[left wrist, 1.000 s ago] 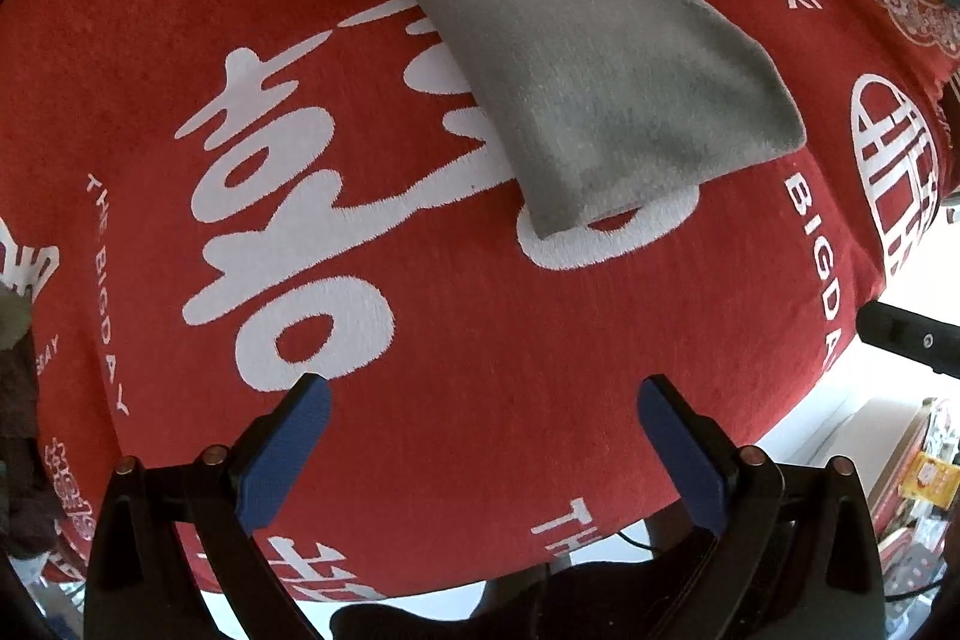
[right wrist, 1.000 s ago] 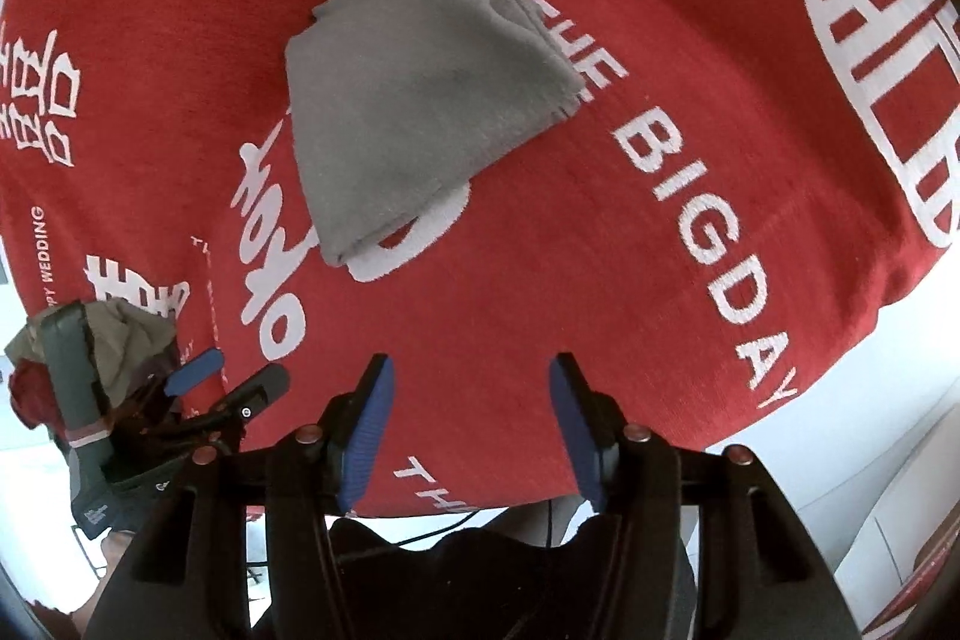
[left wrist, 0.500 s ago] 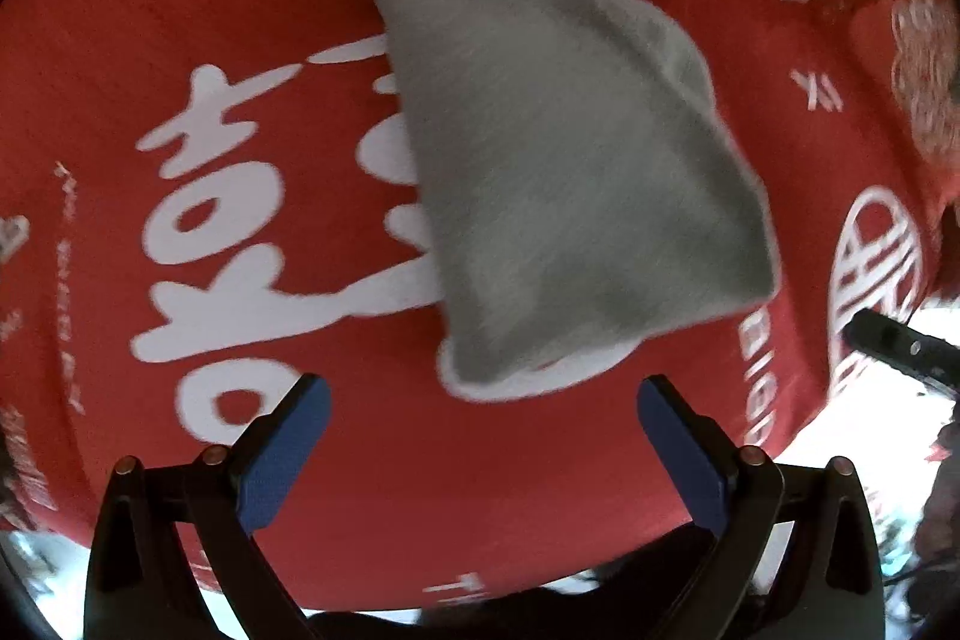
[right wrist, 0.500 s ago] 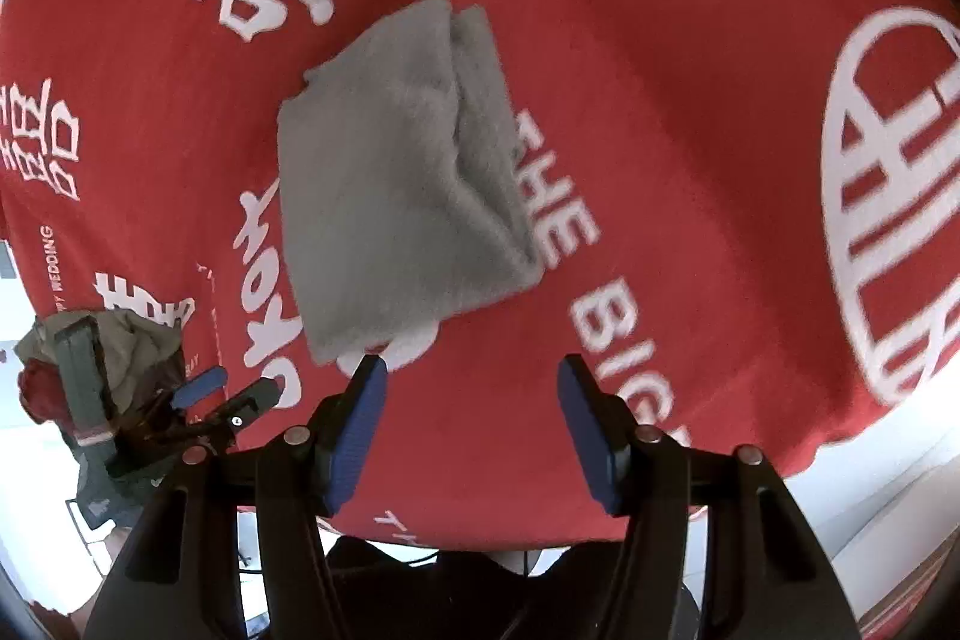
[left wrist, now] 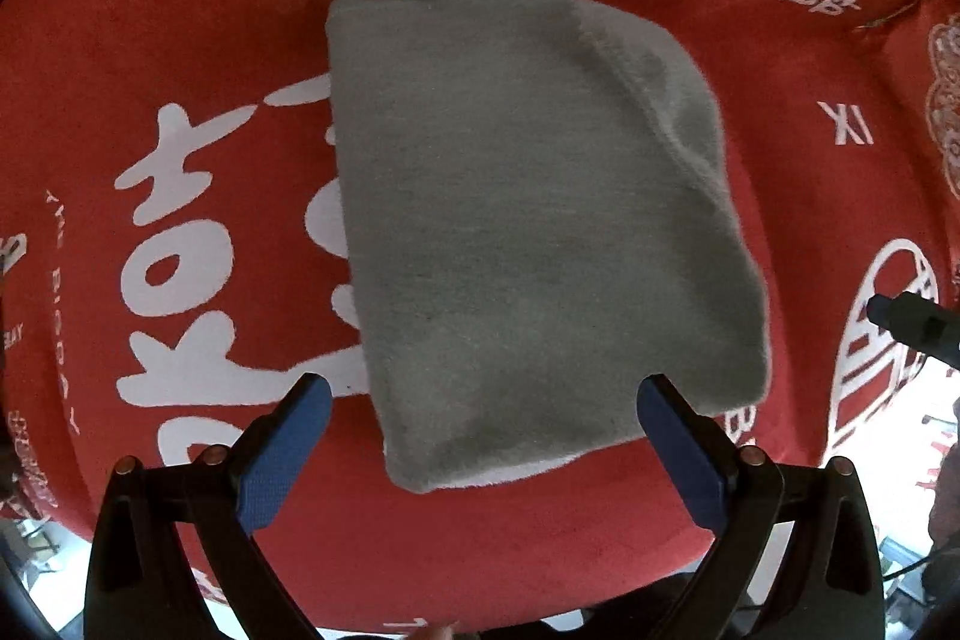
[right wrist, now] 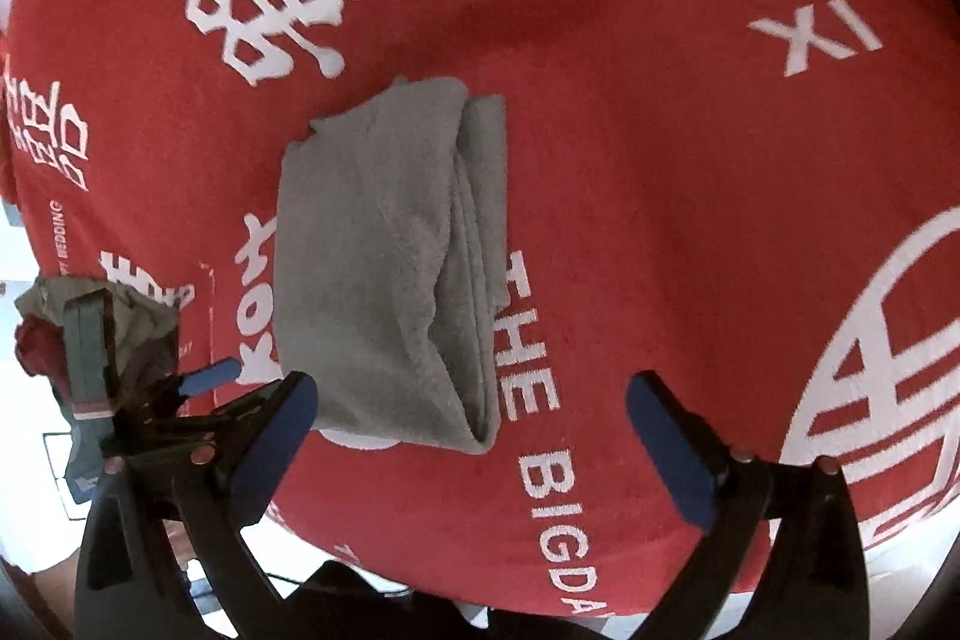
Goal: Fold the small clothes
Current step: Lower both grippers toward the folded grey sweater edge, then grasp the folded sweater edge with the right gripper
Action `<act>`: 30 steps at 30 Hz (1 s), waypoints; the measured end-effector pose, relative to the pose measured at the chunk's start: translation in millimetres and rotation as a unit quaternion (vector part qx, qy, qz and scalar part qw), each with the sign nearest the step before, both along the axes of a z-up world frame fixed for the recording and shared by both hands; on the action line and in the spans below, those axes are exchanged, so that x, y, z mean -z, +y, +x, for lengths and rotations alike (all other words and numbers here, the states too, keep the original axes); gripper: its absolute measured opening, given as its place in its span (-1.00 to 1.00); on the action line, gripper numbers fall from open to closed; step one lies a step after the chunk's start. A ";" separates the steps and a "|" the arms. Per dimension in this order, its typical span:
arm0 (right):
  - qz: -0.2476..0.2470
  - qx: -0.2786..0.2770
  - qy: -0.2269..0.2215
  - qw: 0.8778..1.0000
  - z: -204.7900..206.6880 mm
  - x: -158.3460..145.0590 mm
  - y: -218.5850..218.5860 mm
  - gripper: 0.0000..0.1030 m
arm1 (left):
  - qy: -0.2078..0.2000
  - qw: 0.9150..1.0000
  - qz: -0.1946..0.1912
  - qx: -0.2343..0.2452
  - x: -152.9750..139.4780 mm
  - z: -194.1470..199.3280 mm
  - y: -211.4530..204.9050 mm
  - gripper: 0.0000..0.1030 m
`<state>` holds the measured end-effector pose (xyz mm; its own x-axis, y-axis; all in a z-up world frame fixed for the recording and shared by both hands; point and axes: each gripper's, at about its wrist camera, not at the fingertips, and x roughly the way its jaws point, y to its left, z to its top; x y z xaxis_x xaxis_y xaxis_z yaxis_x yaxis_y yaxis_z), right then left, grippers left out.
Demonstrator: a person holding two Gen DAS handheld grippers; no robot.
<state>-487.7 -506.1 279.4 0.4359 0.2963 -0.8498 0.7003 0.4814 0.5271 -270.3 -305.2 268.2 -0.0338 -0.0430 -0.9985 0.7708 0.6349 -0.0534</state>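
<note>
A: Left wrist view, left to right. Red blanket with white characters, spread flat. Folded grey cloth lying on it, mid-frame, near edge between the blue pads.

B: Left gripper?

A: Spread wide, nothing grasped. Pads clear of the cloth, one each side of its near edge. Black tip of the other tool at far right.

B: Right wrist view?

A: Left gripper low at far left, at the blanket's edge. Then the folded grey cloth, stacked layers showing along its right side. "THE BIGDAY" lettering just right of it.

B: Right gripper?

A: Released; jaws just been opening, now wide. Nothing pressed between them. Cloth's near end just beyond the left pad. No containers to note.
</note>
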 end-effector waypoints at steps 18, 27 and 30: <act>0.042 -0.010 -0.015 0.999 72.7 47.7 -48.2 0.49 | 0.030 0.993 -0.012 -0.114 37.7 77.6 33.4 0.98; 0.015 -0.045 0.009 0.999 125.1 75.2 -55.2 -0.64 | 0.019 0.993 -0.018 -0.112 42.7 75.1 29.7 0.98; 0.030 -0.019 0.009 0.999 115.2 77.7 -60.0 -0.64 | 0.022 0.993 -0.016 -0.117 45.0 77.9 32.2 0.98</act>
<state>-372.6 -566.1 201.6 0.4082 0.3632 -0.8375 0.6923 0.4749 0.5433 -192.5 -273.0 223.1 -0.0620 -0.0863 -0.9943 0.5983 0.7942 -0.1062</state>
